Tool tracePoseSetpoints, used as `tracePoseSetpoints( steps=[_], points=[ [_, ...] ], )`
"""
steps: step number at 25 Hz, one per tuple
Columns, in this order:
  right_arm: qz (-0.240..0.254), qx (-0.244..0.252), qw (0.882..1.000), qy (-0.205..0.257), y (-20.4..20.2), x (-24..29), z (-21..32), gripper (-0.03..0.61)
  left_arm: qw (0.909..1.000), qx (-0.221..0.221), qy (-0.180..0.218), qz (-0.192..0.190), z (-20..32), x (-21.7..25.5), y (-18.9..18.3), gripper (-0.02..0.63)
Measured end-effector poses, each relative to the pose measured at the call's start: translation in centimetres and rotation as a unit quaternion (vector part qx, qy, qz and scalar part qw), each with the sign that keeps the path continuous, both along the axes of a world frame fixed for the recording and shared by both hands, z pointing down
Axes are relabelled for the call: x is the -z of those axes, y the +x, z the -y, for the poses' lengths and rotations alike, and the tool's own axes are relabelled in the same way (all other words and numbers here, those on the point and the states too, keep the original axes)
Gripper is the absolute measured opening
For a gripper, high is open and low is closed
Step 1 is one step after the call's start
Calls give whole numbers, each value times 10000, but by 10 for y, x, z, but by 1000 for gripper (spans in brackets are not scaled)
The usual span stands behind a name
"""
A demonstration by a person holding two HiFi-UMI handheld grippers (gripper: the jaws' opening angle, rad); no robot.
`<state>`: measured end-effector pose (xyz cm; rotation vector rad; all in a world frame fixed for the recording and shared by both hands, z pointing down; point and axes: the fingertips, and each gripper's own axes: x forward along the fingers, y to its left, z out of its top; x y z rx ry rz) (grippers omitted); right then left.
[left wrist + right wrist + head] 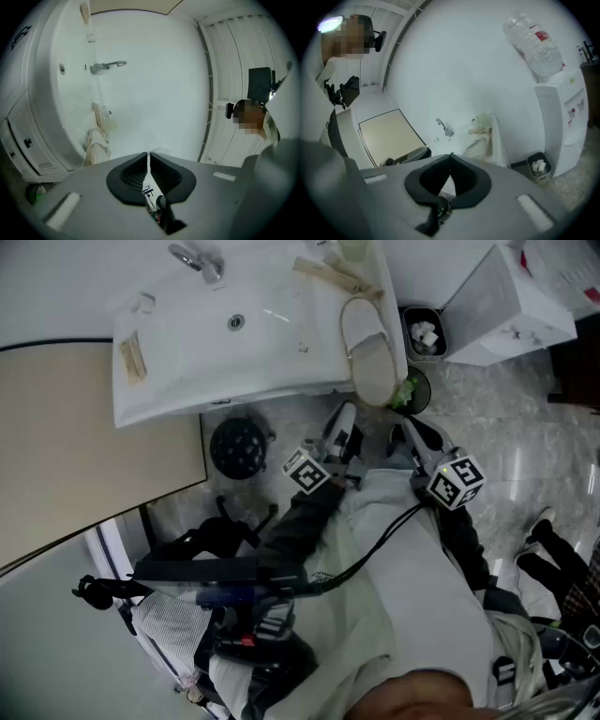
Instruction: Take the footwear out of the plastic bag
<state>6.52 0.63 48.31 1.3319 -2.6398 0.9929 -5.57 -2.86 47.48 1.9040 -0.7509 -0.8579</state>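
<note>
A pair of pale slippers (368, 345) in a clear plastic bag lies on the right end of the white sink counter (169, 395). The same bagged slippers (97, 143) appear at the counter's edge in the left gripper view, and the slippers (483, 135) also show in the right gripper view. My left gripper (342, 420) is raised below the counter's front edge, jaws shut with nothing between them (148, 154). My right gripper (403, 432) is beside it to the right, also shut and empty (450, 155). Both are short of the bag and touch nothing.
A faucet (197, 261) stands at the back of the basin. A small waste bin (426, 335) and a white water dispenser (511, 306) stand right of the sink. A black round object (236, 446) sits on the floor under the counter. A beige panel (84, 446) is at the left.
</note>
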Motion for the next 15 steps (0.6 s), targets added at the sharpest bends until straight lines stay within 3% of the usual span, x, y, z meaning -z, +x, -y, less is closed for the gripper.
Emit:
tracePoseSetpoints(
  steps=[4, 10, 15],
  points=[
    [65, 133, 9999, 24, -1, -1, 6, 2, 9991, 234, -5, 357, 5, -1, -8, 0],
    [160, -45, 9999, 22, 11, 0, 8, 2, 9993, 116, 11, 359, 11, -2, 2, 2],
    [517, 21, 9986, 64, 14, 0, 11, 2, 9994, 77, 8, 341, 13, -2, 4, 3]
  ],
)
